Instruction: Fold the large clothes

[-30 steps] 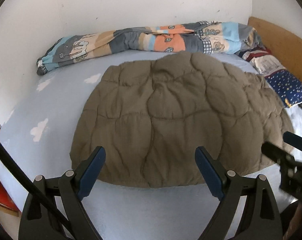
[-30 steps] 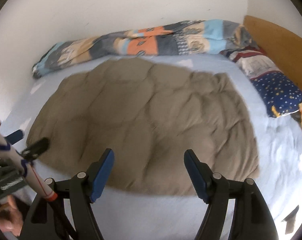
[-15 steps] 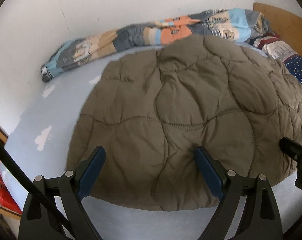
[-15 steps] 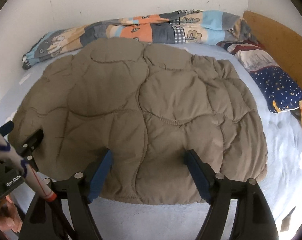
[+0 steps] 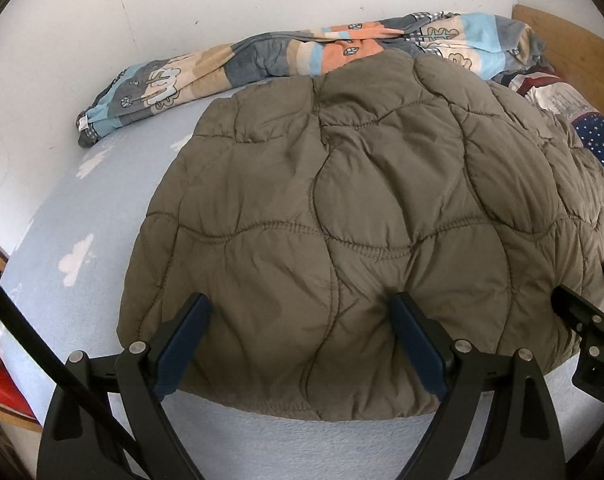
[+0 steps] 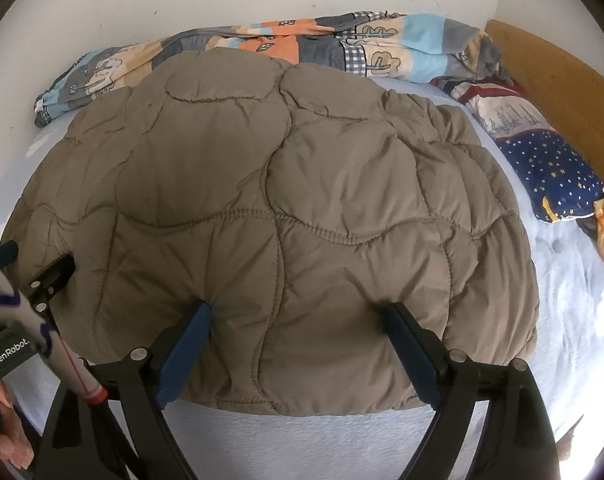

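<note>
Since a second ago both of my claws have come down toward the near hem of the quilted jacket (image 5: 342, 220), which now fills far more of each view than it did. My left claw (image 5: 300, 312) stands wide and released, its blue pads (image 5: 182, 344) straddling the near edge of the jacket with nothing clamped between them. My right claw (image 6: 298, 320) has just been opening its jaws further; it too is released, with the jacket's hem lying between its pads (image 6: 184, 350) and the tips dimpling the padding (whether the fabric is truly pressed I cannot tell). In the left view the right claw shows at the right edge, over the jacket's near right part; in the right view the left claw's tip (image 6: 50, 276) sits at the left edge, over the jacket's near left part.

The jacket, olive-brown, is spread flat on the bed (image 5: 82, 208), whose sheet is pale blue with white clouds. Beyond it, against the white wall (image 5: 182, 8), a patterned blanket (image 5: 230, 64) in blue, orange and grey lies bunched in a long roll. At the far right are a star-printed navy pillow (image 6: 554, 172) and the wooden headboard (image 6: 550, 68).
</note>
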A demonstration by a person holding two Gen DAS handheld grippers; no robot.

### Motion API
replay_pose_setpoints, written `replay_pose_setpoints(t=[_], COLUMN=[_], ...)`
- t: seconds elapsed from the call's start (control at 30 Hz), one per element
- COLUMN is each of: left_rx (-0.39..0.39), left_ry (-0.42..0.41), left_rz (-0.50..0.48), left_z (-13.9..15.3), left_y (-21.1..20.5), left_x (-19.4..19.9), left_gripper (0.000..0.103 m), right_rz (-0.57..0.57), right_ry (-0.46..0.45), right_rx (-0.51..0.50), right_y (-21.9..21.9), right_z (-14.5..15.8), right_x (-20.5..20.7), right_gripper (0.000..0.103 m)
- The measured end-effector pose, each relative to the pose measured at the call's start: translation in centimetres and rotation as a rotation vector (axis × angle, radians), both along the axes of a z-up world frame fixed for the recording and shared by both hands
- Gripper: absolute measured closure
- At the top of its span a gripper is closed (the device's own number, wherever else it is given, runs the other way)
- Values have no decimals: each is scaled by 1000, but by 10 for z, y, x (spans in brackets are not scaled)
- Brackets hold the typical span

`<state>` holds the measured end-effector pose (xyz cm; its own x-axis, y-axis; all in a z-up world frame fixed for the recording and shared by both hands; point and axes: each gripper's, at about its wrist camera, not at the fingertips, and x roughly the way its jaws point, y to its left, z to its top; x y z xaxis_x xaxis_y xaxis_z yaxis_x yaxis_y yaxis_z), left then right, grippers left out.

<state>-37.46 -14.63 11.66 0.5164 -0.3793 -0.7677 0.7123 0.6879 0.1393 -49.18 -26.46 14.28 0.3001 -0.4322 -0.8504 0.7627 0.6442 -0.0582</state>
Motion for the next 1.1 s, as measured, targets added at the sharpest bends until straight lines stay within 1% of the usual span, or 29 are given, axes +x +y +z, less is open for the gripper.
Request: replay_pose_setpoints(t=[0.43,0.57,0.63,0.67,0.73,0.8,0.87,0.93,1.03,1.07,1.1], left_rx=[6,-8,-30,-39,-43,-41,-39,-40,-26,-21,-19], left_ry=[-14,-33,-50,-67,-83,-70,-38,-21,-34,-40,-44], left_rz=[3,3,6,11,27,43,58,62,56,53,51], left_z=[1,8,14,17,19,17,13,10,8,7,7], left_y=[-1,1,5,8,12,13,14,13,9,8,8], left_x=[-3,-7,-9,-9,-7,-1,7,10,8,7,6], left_gripper=[12,12,12,12,12,12,12,12,12,12,12], right_rz=[10,17,21,19,-9,-58,-124,-195,-264,-277,-280], right_ry=[8,6,-14,-38,-80,-111,-138,-171,-212,-212,-212], right_rx=[-6,-1,10,14,-10,-24,13,96,211,245,251], right_y=[2,2,1,0,-6,-16,-33,-51,-68,-72,-71], right_z=[-1,1,5,11,24,32,32,24,7,0,-2], right_x=[0,-3,-8,-12,-26,-43,-62,-81,-98,-100,-101], right_gripper=[11,11,11,11,11,11,11,11,11,11,11])
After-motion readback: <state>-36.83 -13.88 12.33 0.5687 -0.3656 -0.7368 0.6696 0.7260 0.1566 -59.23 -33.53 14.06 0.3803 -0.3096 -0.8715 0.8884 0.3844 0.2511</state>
